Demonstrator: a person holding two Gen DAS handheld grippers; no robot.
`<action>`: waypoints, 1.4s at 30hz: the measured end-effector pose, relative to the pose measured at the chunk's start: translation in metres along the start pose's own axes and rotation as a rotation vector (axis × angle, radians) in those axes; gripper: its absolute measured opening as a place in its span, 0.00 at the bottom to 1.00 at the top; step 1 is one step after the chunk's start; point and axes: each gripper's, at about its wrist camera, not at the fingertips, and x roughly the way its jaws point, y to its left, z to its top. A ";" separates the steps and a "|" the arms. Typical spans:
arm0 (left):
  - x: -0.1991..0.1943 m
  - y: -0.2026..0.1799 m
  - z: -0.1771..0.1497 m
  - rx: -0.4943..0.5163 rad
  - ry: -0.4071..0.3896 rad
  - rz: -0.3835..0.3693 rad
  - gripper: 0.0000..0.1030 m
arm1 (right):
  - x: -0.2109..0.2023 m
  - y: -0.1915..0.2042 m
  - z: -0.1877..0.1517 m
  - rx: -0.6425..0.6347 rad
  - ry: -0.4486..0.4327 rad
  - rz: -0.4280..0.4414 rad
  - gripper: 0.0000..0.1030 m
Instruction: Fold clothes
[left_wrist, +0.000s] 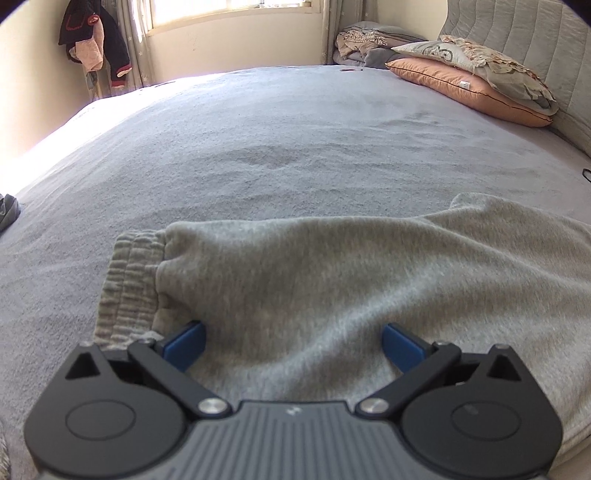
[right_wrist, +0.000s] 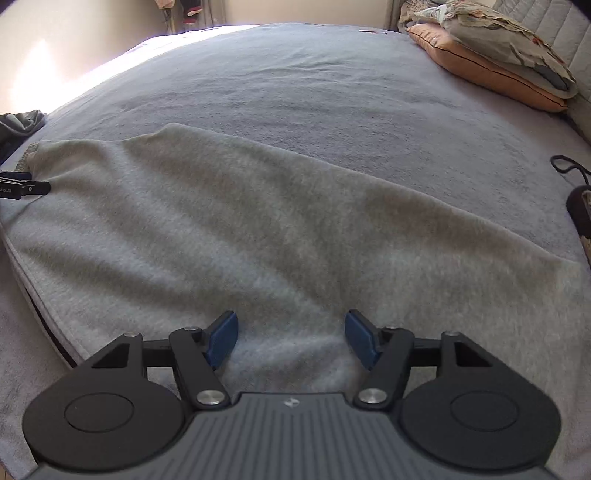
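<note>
A wide bed with a grey-lilac fleece cover (left_wrist: 277, 122) carries soft grey fleece trousers (left_wrist: 332, 273), laid flat at its near edge. Stacked orange and patterned pillows (left_wrist: 476, 74) lie at the bed's head. Left gripper (left_wrist: 293, 345) and right gripper (right_wrist: 291, 339) sit above the trousers, jaws wide apart, gripping nothing.

Home bedroom: bed (left_wrist: 277, 129), pillows (left_wrist: 469, 85), curtained window (left_wrist: 236, 11).

Heather-grey sweatpants (left_wrist: 332, 280), lilac-grey bedspread (left_wrist: 258, 129), orange pillow (left_wrist: 461, 86)
</note>
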 end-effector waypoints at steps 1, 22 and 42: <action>0.000 0.000 0.000 0.000 0.000 0.001 1.00 | -0.008 -0.015 -0.012 0.027 -0.010 -0.015 0.65; -0.033 -0.034 -0.003 0.042 -0.075 -0.095 1.00 | -0.118 -0.130 -0.176 1.075 -0.337 0.022 0.67; -0.022 -0.063 -0.021 0.115 0.016 -0.090 1.00 | -0.144 -0.062 -0.072 0.488 -0.395 -0.282 0.20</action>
